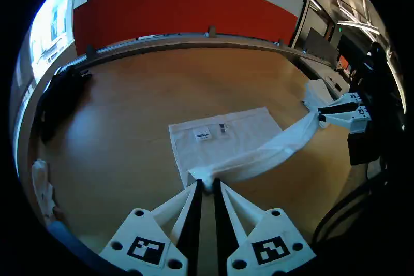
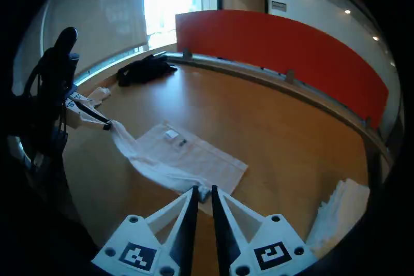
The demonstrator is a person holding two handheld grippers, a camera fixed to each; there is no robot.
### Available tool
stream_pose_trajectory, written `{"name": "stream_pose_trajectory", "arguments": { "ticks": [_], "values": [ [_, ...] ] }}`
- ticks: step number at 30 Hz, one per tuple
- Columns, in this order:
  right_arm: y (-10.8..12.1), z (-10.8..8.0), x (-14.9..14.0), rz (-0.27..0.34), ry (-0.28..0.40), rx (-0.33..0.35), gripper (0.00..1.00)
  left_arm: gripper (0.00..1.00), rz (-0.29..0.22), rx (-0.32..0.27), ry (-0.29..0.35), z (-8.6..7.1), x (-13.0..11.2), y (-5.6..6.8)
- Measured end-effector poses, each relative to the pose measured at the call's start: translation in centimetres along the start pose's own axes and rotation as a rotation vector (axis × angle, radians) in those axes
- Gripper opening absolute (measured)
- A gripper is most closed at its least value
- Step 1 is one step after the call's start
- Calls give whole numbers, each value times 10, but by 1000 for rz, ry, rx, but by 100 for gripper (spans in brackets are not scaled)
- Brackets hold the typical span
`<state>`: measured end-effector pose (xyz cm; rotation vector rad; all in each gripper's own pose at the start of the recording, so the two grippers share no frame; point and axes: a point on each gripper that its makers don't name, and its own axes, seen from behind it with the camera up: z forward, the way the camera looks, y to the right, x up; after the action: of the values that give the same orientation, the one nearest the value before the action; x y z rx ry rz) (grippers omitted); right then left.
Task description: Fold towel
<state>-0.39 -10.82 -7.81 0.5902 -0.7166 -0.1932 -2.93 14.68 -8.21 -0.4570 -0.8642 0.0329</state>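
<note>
A white towel [image 1: 233, 139] lies partly spread on the wooden table [image 1: 134, 115], with two small tags near its far edge. Its near edge is lifted and stretched into a band between both grippers. My left gripper [image 1: 207, 185] is shut on one corner of that edge, close in front of the camera. Out at the right, my right gripper [image 1: 321, 114] pinches the other corner. In the right gripper view, the right gripper [image 2: 204, 191] is shut on its corner of the towel [image 2: 181, 159], and the left gripper [image 2: 107, 125] holds the far end at the left.
A red partition [image 1: 181, 12] stands along the table's far edge. A black bag [image 1: 57, 100] lies at the left of the table. A stack of white towels [image 2: 341, 208] sits near the right gripper, and another white cloth [image 1: 44, 188] lies at the table's near left edge.
</note>
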Motion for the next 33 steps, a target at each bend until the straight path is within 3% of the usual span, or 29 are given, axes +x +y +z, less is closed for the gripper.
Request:
{"name": "stream_pose_trajectory", "arguments": {
  "ticks": [9, 23, 33],
  "values": [
    [22, 35, 2, 14, -37, -16, 19, 16, -17, 2, -32, 39, 17, -18],
    [33, 75, -17, 33, -106, -21, 19, 19, 8, 30, -103, 86, 3, -40],
    [50, 100, -26, 57, -141, -67, 25, 26, -15, 84, -69, 115, 16, -60]
  ]
}}
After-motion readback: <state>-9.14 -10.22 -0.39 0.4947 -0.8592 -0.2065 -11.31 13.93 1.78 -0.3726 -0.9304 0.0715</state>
